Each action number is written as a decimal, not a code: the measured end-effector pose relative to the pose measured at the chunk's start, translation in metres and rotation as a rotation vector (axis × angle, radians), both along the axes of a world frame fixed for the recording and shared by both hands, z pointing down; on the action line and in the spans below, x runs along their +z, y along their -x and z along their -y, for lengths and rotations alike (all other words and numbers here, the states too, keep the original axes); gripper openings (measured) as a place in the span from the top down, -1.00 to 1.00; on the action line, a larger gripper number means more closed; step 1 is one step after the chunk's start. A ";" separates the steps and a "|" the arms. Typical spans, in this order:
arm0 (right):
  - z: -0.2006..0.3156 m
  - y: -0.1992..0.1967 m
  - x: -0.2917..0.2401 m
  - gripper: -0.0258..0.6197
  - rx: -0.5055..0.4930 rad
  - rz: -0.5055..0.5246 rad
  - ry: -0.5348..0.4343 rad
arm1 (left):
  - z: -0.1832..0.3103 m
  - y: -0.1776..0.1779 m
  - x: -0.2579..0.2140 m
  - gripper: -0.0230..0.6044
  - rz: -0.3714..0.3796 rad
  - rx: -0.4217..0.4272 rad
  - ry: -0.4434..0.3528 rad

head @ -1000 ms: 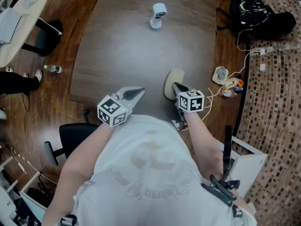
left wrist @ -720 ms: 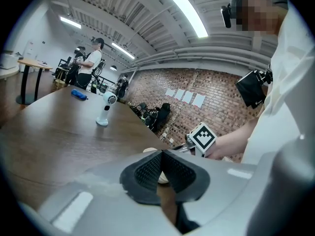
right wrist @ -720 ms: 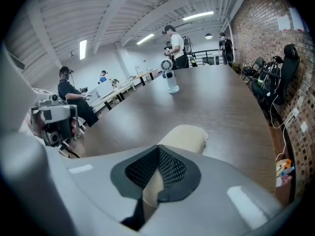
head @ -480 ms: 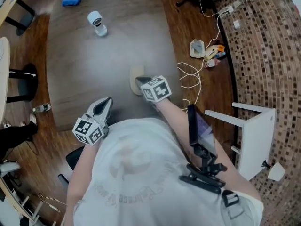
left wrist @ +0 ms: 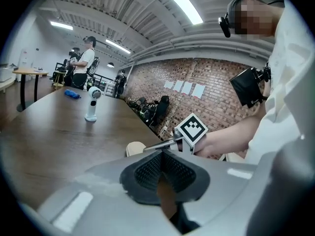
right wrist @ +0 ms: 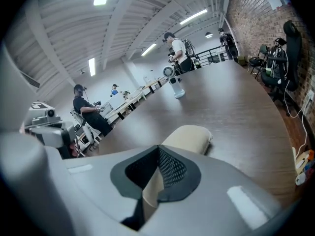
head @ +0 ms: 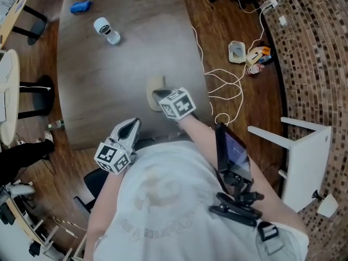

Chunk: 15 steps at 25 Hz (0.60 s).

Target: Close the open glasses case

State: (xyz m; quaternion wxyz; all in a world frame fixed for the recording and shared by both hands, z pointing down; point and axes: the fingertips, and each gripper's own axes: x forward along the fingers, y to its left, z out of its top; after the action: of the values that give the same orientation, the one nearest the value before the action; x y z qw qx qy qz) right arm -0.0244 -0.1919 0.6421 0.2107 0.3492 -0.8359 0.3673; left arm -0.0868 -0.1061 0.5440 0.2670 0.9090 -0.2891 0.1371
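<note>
**A:** Where's the glasses case [head: 154,85]?

**B:** It's on the brown table [head: 109,75], near the edge closest to the person. It's beige and looks closed.

**A:** And the right gripper [head: 159,94]?

**B:** It comes in from the case's 5 o'clock, with its tips right at the case. I can't tell whether they touch it. The tongs are pressed together with nothing between them.

**A:** The left gripper [head: 133,124]?

**B:** It's at the case's 7 o'clock, apart from it. Its tongs are also pressed together and empty.

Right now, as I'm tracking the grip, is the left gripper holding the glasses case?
No: the left gripper is shut on nothing, and the glasses case lies apart on the table.
</note>
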 end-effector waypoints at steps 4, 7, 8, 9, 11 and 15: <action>-0.001 -0.003 -0.003 0.90 0.004 0.054 0.006 | -0.017 -0.002 0.003 0.91 0.029 -0.022 0.001; -0.007 -0.005 -0.002 0.90 0.002 0.058 0.013 | -0.022 0.002 0.002 0.91 0.034 -0.045 -0.001; -0.008 -0.005 -0.002 0.89 0.002 0.060 0.015 | -0.022 0.003 0.001 0.91 0.034 -0.053 -0.005; -0.010 -0.006 -0.002 0.90 0.004 0.063 0.014 | -0.020 0.004 0.000 0.91 0.032 -0.059 -0.011; -0.012 -0.008 -0.006 0.89 0.007 0.075 0.000 | -0.019 0.001 -0.004 0.91 0.027 -0.063 -0.027; -0.022 -0.021 -0.019 0.90 0.033 0.124 -0.039 | -0.029 -0.018 -0.004 0.91 0.009 -0.035 -0.051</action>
State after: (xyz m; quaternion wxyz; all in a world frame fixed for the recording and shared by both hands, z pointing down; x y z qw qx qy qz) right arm -0.0035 -0.1702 0.6226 0.1455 0.3437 -0.8485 0.3752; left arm -0.0689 -0.0774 0.5395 0.2448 0.9097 -0.3096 0.1293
